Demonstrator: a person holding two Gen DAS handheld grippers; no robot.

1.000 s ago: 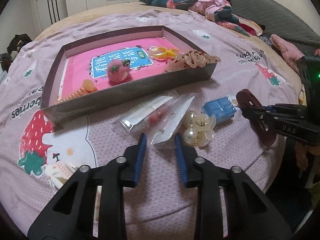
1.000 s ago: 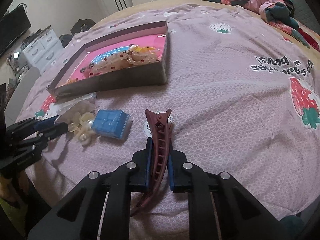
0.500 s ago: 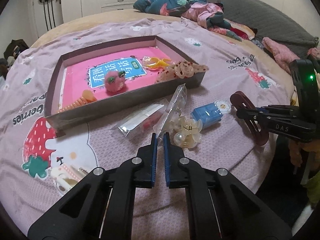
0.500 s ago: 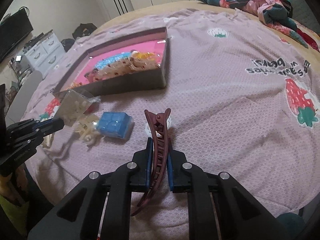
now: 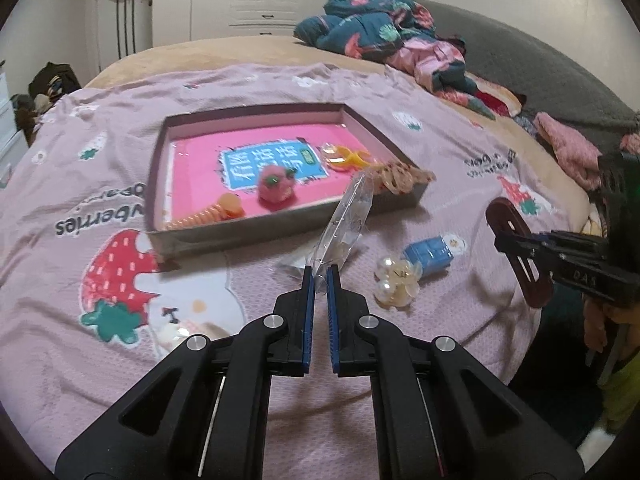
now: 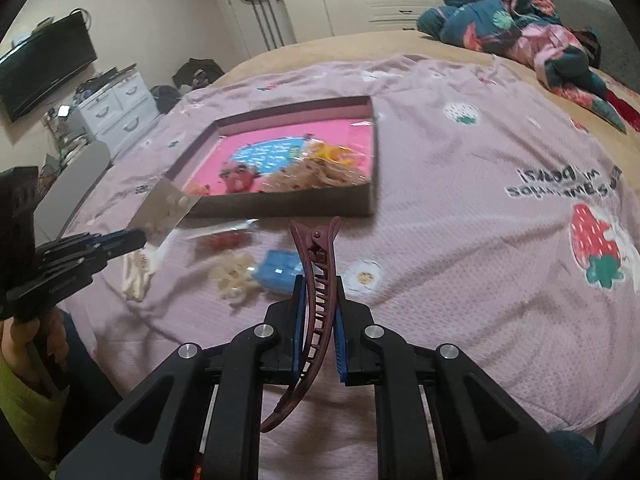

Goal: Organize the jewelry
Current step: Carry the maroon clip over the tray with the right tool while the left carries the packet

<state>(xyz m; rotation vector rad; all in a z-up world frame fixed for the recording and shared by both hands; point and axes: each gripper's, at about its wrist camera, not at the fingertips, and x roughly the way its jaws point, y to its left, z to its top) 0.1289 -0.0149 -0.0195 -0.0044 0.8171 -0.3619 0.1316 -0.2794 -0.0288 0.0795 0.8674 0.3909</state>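
Left hand-held gripper (image 5: 320, 276): blue ribbed pads pinched on the bottom edge of a clear crinkly bag (image 5: 347, 216), which stands up off the bed, just in front of the tray (image 5: 280, 224). Right hand-held gripper (image 6: 320, 300): clamped on a maroon plastic claw clip (image 6: 316, 280), long, curved and toothed, its hinge end pointing toward the tray.

The tray is a shallow grey-walled card box with a glossy pink floor. In it sit a fuzzy pink ball (image 5: 275, 189), an orange coil tie (image 5: 208, 214), a yellow clip (image 5: 348, 157) and a beaded piece draped over the near right corner. In front of the tray, on the waffle-textured pink bedspread (image 5: 120, 360), lie a pearly clip (image 5: 396, 284) and a blue block (image 5: 430, 252) just beside it.

The right wrist view alone shows small pale pieces inside the bag, and a second flat packet with red bits (image 6: 224, 236) lying below it. The left wrist view shows the clip side-on as a dark loop.
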